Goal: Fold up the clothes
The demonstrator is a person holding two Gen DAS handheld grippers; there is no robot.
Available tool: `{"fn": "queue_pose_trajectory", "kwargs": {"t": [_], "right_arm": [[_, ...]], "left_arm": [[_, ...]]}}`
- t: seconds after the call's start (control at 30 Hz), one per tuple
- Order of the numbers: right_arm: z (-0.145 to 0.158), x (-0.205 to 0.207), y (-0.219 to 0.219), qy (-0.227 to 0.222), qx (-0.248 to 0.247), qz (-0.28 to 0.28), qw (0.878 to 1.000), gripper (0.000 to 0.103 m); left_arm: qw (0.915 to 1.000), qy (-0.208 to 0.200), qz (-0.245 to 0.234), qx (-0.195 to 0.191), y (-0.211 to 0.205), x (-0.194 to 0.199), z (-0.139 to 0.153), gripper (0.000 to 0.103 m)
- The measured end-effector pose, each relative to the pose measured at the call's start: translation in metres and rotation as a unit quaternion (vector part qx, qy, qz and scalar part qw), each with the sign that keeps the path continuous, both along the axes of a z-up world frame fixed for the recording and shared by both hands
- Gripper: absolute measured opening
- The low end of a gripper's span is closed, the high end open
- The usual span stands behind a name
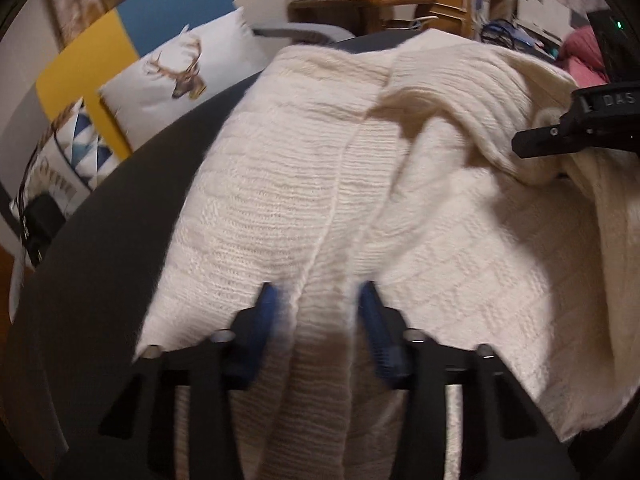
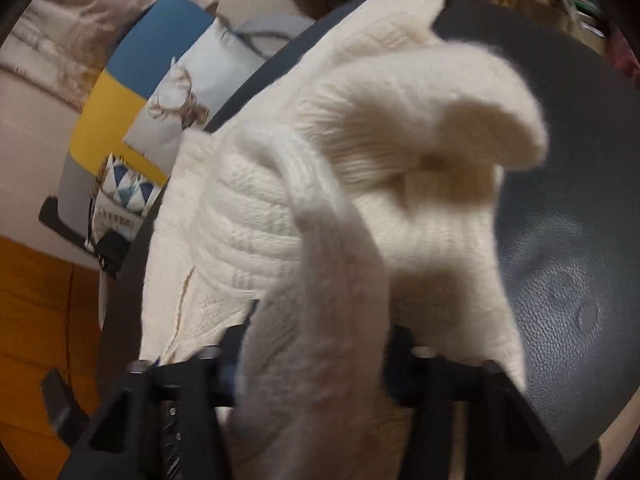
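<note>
While my left gripper (image 1: 316, 312) pinches a sweater (image 1: 288, 160) fold between its fingers, my right gripper (image 2: 320, 344) clamps a bunched cuff ahead.

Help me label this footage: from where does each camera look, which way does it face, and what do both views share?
Left wrist: sits on the left gripper, looks down and forward along its blue fingers at the sweater on the dark table; the right gripper shows at the right edge.
Right wrist: sits on the right gripper, looks down along black fingers mostly buried in a raised sweater fold; table beyond.
Shared: sweater, table, deer cushion.
</note>
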State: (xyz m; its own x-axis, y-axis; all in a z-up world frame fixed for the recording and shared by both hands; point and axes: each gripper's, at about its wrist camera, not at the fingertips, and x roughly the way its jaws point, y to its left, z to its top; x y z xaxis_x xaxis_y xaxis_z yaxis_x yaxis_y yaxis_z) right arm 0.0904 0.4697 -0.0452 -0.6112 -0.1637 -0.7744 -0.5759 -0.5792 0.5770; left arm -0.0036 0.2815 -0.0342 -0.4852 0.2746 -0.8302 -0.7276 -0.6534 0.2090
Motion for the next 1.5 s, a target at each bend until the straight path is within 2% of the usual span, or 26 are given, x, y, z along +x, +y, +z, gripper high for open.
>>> {"fn": "queue_pose_trajectory", "kwargs": {"t": [0.03, 0.1, 0.13, 0.2, 0.27, 0.33, 0.43, 0.6, 0.73, 0.83, 0.9, 0.93, 0.97, 1.03, 1.1, 1.17, 1.27, 1.5], "right_arm": [[-0.002, 0.004, 0.000, 0.010, -0.009, -0.004, 1.000, 0.021], [-0.007, 0.013, 0.001, 0.031, -0.032, -0.013, 0.999, 0.019], [-0.011, 0.019, 0.004, 0.046, -0.064, -0.022, 0.997, 0.018], [-0.013, 0.029, 0.007, 0.070, -0.094, -0.032, 0.993, 0.017], [-0.008, 0.035, 0.007, 0.107, -0.120, -0.033, 0.986, 0.017], [0.003, 0.038, 0.006, 0.149, -0.144, -0.026, 0.978, 0.017], [0.031, 0.033, -0.001, 0.179, -0.133, -0.005, 0.975, 0.017], [0.065, 0.025, -0.017, 0.206, -0.110, 0.019, 0.972, 0.017], [0.072, 0.030, -0.028, 0.176, -0.045, 0.013, 0.983, 0.017], [0.068, 0.034, -0.028, 0.107, 0.031, 0.003, 0.994, 0.019], [0.061, 0.037, -0.024, 0.082, 0.044, -0.011, 0.996, 0.023], [0.057, 0.041, -0.020, 0.070, 0.049, -0.021, 0.996, 0.027], [0.055, 0.042, -0.016, 0.062, 0.054, -0.027, 0.996, 0.028], [0.054, 0.049, -0.011, 0.033, 0.085, -0.040, 0.995, 0.032], [0.054, 0.054, -0.005, 0.010, 0.118, -0.041, 0.992, 0.035], [0.055, 0.055, 0.000, 0.000, 0.139, -0.041, 0.989, 0.039], [0.056, 0.054, 0.009, 0.003, 0.141, -0.049, 0.989, 0.042], [0.056, 0.058, 0.031, -0.011, 0.188, -0.082, 0.979, 0.052]], "left_arm": [[1.0000, 0.001, -0.002, 0.002, 0.000, 0.000, 0.001, 0.026], [0.9999, 0.000, -0.001, 0.010, -0.001, -0.002, 0.002, 0.021], [0.9997, -0.008, 0.005, 0.023, -0.005, -0.005, 0.005, 0.019], [0.9971, -0.036, 0.023, 0.062, -0.016, -0.012, 0.011, 0.016], [0.9908, -0.060, 0.041, 0.114, -0.033, -0.015, 0.025, 0.015], [0.9853, -0.063, 0.048, 0.152, -0.043, -0.016, 0.043, 0.010], [0.9801, -0.050, 0.048, 0.186, -0.052, -0.015, 0.067, 0.005], [0.9714, -0.031, 0.044, 0.231, -0.066, -0.019, 0.104, 0.005], [0.9758, -0.048, 0.053, 0.207, -0.068, -0.027, 0.093, 0.006], [0.9809, -0.076, 0.065, 0.167, -0.063, -0.032, 0.068, 0.009], [0.9839, -0.091, 0.068, 0.137, -0.057, -0.034, 0.051, 0.013], [0.9853, -0.094, 0.067, 0.126, -0.053, -0.034, 0.044, 0.026], [0.9872, -0.094, 0.065, 0.110, -0.048, -0.034, 0.038, 0.045], [0.9904, -0.088, 0.053, 0.093, -0.040, -0.031, 0.032, 0.065], [0.9931, -0.073, 0.020, 0.089, -0.028, -0.024, 0.033, 0.070], [0.9968, -0.044, -0.003, 0.067, -0.014, -0.019, 0.032, 0.078], [0.9994, 0.008, -0.017, 0.028, 0.009, -0.019, 0.027, 0.080], [0.9971, -0.003, -0.076, -0.002, 0.039, -0.020, 0.005, 0.080]]}}
